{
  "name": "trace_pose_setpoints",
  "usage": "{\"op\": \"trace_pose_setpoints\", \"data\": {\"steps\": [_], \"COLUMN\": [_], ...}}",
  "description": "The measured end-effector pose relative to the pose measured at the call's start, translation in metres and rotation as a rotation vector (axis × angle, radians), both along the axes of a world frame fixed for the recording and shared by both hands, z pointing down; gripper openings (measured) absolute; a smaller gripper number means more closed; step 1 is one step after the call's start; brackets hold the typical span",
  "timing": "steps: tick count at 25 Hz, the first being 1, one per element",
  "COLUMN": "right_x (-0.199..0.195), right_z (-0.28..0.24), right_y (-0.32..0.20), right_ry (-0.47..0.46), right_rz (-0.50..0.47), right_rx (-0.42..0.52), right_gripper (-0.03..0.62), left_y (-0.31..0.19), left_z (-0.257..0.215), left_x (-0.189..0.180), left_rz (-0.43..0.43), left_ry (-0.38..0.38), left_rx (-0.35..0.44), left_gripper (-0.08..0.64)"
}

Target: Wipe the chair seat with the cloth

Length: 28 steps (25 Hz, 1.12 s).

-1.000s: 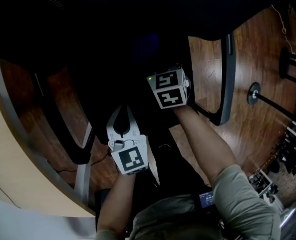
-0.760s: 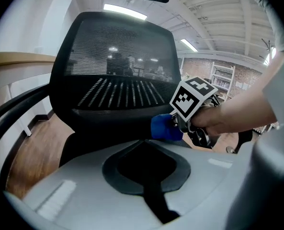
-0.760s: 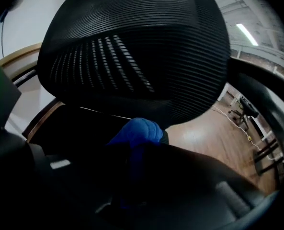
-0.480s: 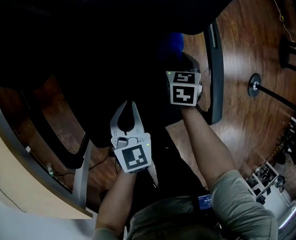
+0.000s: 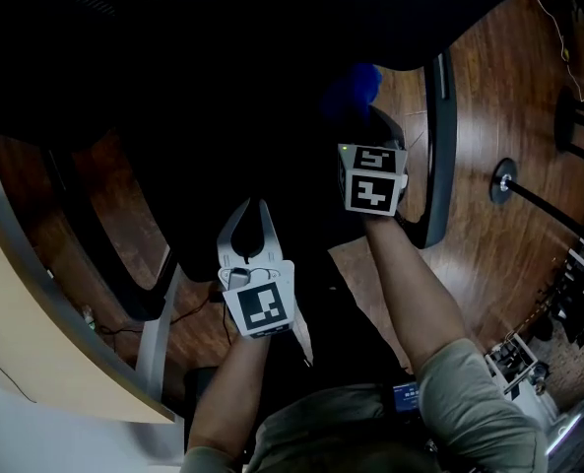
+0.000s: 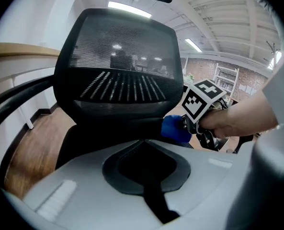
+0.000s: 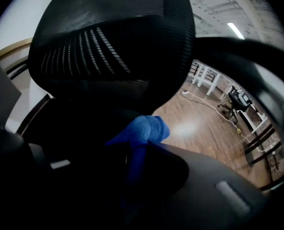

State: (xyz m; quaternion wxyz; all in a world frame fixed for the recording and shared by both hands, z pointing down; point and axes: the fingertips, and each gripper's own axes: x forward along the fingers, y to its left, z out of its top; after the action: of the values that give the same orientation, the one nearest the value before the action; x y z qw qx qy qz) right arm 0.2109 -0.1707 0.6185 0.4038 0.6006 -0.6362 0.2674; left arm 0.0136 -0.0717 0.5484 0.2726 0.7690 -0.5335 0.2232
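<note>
Right now the right tool (image 7: 137,153) grips the blue cloth (image 7: 145,130) in narrow jaws, holding it at the black seat's (image 5: 232,136) far right, near the armrest (image 5: 441,146). The left tool (image 5: 255,205), jaws together and empty, hovers at seven o'clock from the cloth.

In the head view, the backrest (image 5: 272,8) stands at 12 o'clock of the chair seat (image 5: 223,136). The cloth (image 5: 353,87) sits at the seat's 2 o'clock edge, between the jaws of the right gripper (image 5: 360,116). The left gripper (image 5: 251,210) is at 6 o'clock. An armrest (image 5: 439,146) runs at 3 o'clock, with a stand base (image 5: 501,180) beyond it on the floor (image 5: 508,87). A desk (image 5: 35,333) lies at 8 o'clock.
</note>
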Motion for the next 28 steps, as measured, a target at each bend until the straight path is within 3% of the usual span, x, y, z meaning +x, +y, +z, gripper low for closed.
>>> {"op": "trace_pose_setpoints", "data": {"steps": [4,10,17,23,28], "right_x": [-0.066,-0.207,-0.342,-0.389,-0.373], "right_z": [-0.023,-0.060,-0.041,-0.002,0.008], "right_y": [-0.001,0.008,0.056,0.101,0.098], "right_ry": [-0.054,-0.159,-0.227,-0.212,-0.188], "right_rz": [-0.146,-0.456,-0.772,-0.940,-0.900], "right_rx": [0.038,0.076,0.034,-0.041,-0.047], "right_gripper": [0.087,0.087,0.087,0.087,0.087], "left_y": [0.009,0.021,0.057,0.095,0.096], "left_z": [-0.010,-0.042,-0.051,-0.030,-0.024], "left_x": [-0.042,-0.115,-0.152,-0.163,-0.158], "left_rz": [-0.079,-0.213,-0.274,-0.300,-0.278], "left_ry": [-0.026,-0.081,-0.089,-0.104,-0.106], "left_rx": [0.009,0.036,0.025,-0.032,-0.041], "left_gripper": [0.005,0.005,0.005,0.005,0.005]}}
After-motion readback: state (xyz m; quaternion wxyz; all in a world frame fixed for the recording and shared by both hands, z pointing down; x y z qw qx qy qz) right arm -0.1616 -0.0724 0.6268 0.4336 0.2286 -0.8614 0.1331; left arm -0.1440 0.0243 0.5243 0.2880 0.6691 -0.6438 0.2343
